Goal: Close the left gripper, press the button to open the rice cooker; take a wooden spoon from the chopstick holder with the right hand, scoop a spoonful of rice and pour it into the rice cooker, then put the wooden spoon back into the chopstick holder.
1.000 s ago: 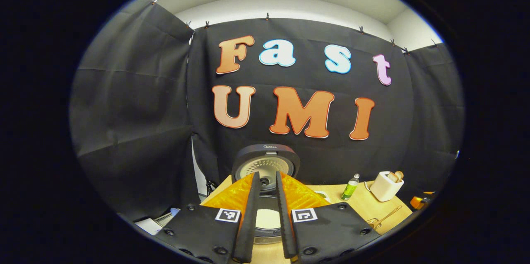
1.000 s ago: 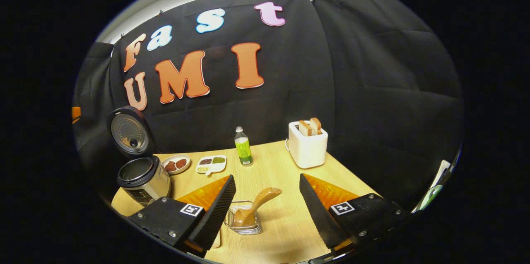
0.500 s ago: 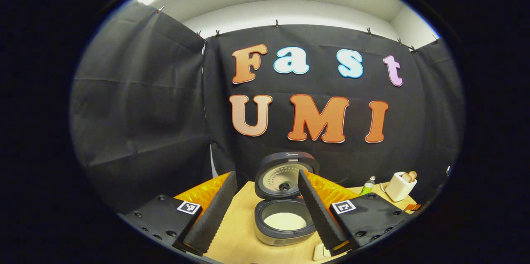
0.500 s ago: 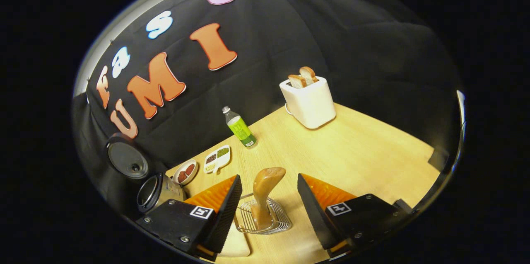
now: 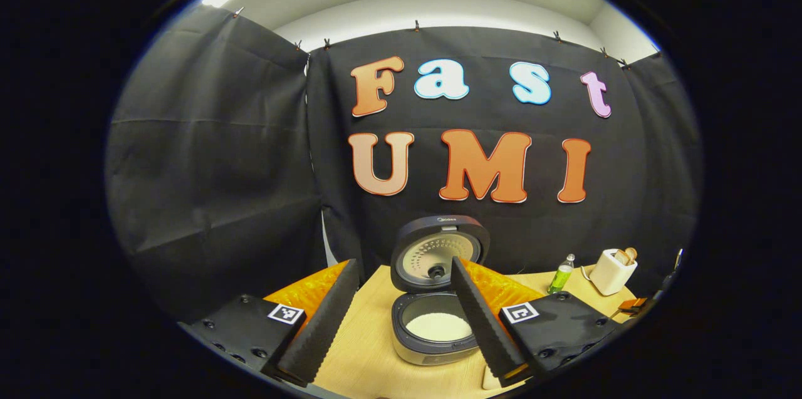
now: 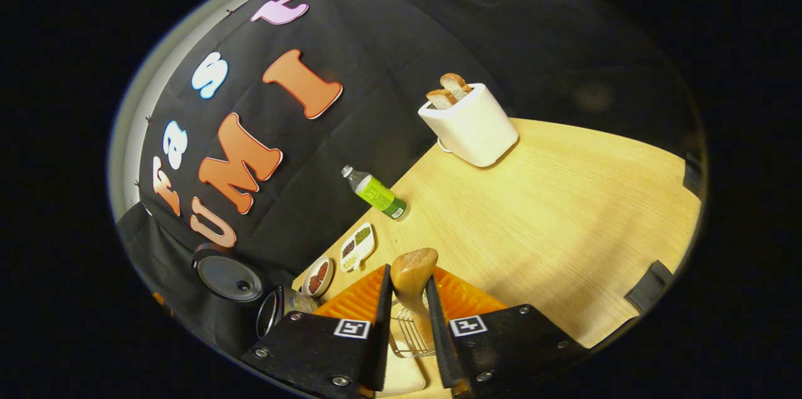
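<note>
One rice cooker [image 5: 438, 299], toaster [image 6: 470, 126], bottle [image 6: 374, 192], two dishes [image 6: 357, 247].

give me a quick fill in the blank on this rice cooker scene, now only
1. The rice cooker lid stands ____.
2. The right gripper is shut on the ____ handle.
3. The toaster holds ____ slices of bread.
4. The left gripper is ____.

Missing words: open; spoon; two; open

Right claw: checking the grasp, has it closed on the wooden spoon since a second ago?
Yes. The right claw now pinches the wooden spoon above the chopstick holder.
</note>
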A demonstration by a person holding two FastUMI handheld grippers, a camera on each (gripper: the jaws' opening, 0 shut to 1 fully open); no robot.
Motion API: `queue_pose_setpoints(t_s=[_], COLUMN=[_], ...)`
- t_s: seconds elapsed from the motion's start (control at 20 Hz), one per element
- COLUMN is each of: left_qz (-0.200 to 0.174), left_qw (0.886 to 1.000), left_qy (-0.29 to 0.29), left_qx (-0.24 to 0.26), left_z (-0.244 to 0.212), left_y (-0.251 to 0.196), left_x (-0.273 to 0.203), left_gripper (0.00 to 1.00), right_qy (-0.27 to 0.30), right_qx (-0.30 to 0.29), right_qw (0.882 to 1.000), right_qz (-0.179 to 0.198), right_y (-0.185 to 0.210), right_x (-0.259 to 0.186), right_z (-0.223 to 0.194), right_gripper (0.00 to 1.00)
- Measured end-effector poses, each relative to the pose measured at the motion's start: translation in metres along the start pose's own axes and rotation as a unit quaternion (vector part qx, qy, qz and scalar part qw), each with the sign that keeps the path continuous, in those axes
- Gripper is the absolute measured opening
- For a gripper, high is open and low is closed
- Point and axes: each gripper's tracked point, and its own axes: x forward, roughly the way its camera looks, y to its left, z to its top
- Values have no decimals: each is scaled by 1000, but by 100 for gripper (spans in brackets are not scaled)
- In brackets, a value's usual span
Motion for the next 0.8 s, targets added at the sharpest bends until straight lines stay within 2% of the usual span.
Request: queue_pose_setpoints(t_s=[0.1,0.3,0.55,0.8], left_qz=[0,-1,-5,-9], left_qw=[1000,1000,1000,999], left_qy=[5,10,6,-19], left_qx=[0,-11,-26,-33], left_z=[-4,-7,-7,9], left_y=[-1,-3,0,13], left_x=[1,1,-14,-31], left_gripper=[97,99,97,99], right_qy=[6,-4,-27,-75], right_qx=[19,15,-36,-100], right_qw=[1000,1000,999,991], right_qz=[-2,-4,11,42], right_y=[2,7,47,102], right_x=[3,1,-13,-54], right_z=[0,2,20,52], right_gripper=[29,20,17,17])
